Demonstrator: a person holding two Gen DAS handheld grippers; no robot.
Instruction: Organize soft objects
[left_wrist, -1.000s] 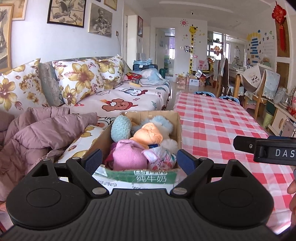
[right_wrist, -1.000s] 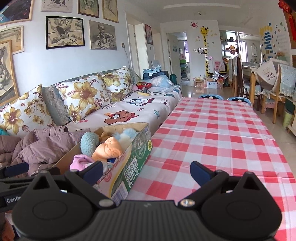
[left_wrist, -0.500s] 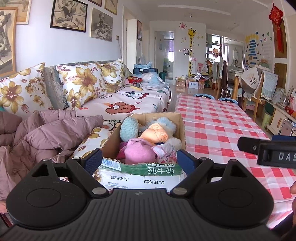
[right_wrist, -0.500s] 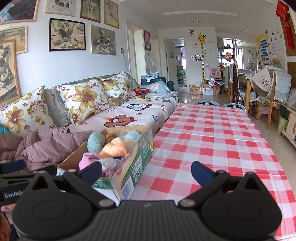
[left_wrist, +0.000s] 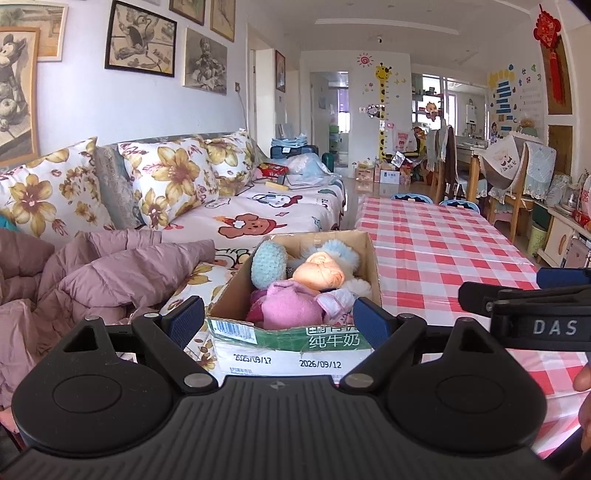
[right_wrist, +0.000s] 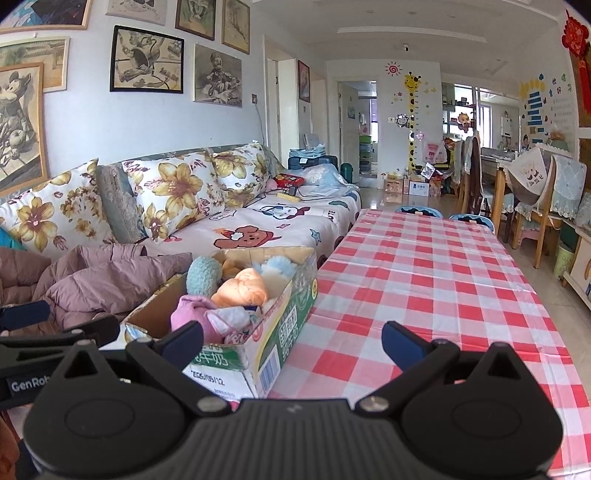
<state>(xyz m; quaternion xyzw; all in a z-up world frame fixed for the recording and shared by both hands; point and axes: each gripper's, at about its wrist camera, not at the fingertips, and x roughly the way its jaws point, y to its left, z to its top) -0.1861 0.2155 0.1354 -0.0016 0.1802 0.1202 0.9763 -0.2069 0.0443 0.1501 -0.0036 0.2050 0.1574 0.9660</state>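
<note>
A cardboard milk carton box (left_wrist: 295, 341) (right_wrist: 284, 325) stands at the left edge of the checked table (left_wrist: 443, 258) (right_wrist: 424, 280). It holds several soft toys: a pink one (left_wrist: 291, 304) (right_wrist: 195, 310), an orange one (left_wrist: 319, 275) (right_wrist: 242, 290), a teal knitted one (left_wrist: 267, 260) (right_wrist: 203, 273) and a pale blue fluffy one (left_wrist: 341, 251) (right_wrist: 279, 266). My left gripper (left_wrist: 279, 321) is open just in front of the box, holding nothing. My right gripper (right_wrist: 293, 339) is open over the table beside the box's right front corner, also holding nothing.
A sofa (left_wrist: 258, 218) (right_wrist: 258, 221) with floral cushions (left_wrist: 173, 181) and a mauve padded jacket (left_wrist: 92, 273) (right_wrist: 103, 277) runs along the table's left. Chairs (left_wrist: 509, 184) and shelves stand at the far right. The right gripper's side (left_wrist: 532, 314) shows in the left wrist view.
Both grippers have drawn back and risen a little from the box, so more of its front shows. Both stayed open.
</note>
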